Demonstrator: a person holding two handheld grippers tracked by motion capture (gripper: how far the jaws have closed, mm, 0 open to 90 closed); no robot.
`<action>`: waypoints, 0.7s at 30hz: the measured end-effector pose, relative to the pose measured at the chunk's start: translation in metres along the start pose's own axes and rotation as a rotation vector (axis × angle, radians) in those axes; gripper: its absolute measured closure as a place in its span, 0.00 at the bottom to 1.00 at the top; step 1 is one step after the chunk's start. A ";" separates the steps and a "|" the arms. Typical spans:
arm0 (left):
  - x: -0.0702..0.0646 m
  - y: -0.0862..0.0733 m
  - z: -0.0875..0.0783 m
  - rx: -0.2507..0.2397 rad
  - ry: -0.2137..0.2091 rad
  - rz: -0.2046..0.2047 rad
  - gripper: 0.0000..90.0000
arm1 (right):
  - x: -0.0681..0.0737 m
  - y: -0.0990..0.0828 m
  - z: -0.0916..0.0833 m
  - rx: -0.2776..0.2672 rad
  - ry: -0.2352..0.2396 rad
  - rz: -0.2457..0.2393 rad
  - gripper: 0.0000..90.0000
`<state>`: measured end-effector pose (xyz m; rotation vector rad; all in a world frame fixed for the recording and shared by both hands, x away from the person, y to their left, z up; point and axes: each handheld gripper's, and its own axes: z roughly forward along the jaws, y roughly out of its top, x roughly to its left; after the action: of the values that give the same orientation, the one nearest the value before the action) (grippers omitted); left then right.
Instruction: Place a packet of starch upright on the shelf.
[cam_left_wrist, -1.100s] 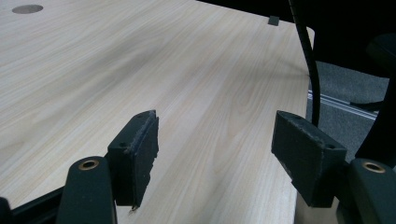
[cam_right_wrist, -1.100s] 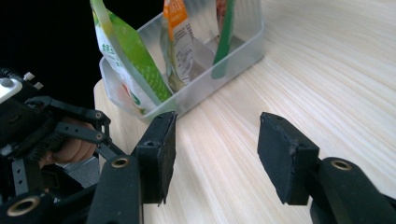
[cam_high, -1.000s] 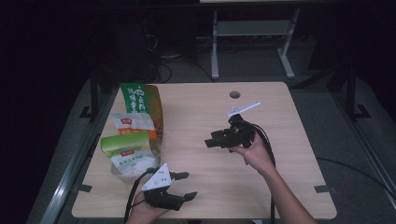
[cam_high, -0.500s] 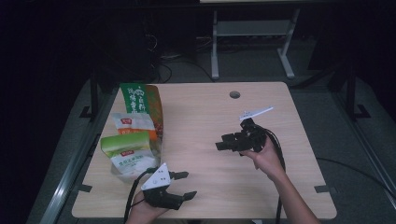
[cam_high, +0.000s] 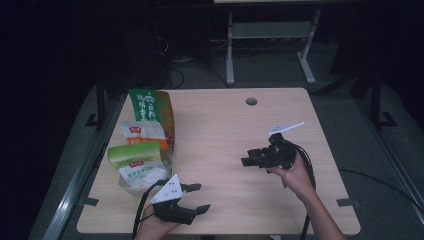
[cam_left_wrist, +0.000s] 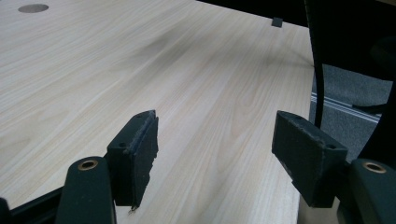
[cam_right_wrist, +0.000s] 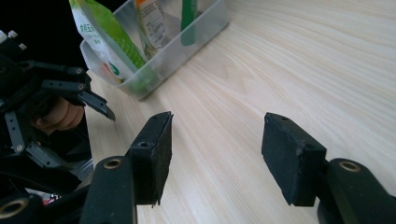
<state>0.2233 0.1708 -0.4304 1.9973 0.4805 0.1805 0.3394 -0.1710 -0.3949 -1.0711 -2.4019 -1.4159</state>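
left claw (cam_high: 196, 196): released, low over desk (cam_high: 225, 130) near edge, pointing right
right claw (cam_high: 246, 159): just been opening, nothing between, pointing left, wrist angled in
packets (cam_high: 137, 160): upright in bin (cam_right_wrist: 187, 44), desk's left side

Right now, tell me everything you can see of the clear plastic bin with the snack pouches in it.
The clear plastic bin is a shallow, see-through rectangular tub standing upright at the wooden table's left edge. It holds upright pouches: a tall green one at the back, a white and orange one in the middle, a light green one in front. Neither gripper touches it.
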 end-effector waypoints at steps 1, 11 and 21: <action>0.000 0.000 0.000 0.000 0.001 0.001 0.34 | -0.001 -0.002 -0.001 0.002 -0.002 0.006 0.47; 0.000 -0.001 0.001 0.003 0.005 -0.001 0.34 | -0.009 -0.026 -0.012 0.005 -0.008 0.039 0.46; 0.000 -0.001 0.002 0.004 0.006 -0.007 0.33 | -0.015 -0.047 -0.017 0.003 -0.013 0.073 0.45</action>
<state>0.2234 0.1699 -0.4321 1.9997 0.4915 0.1814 0.3160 -0.2065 -0.4257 -1.1578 -2.3470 -1.3863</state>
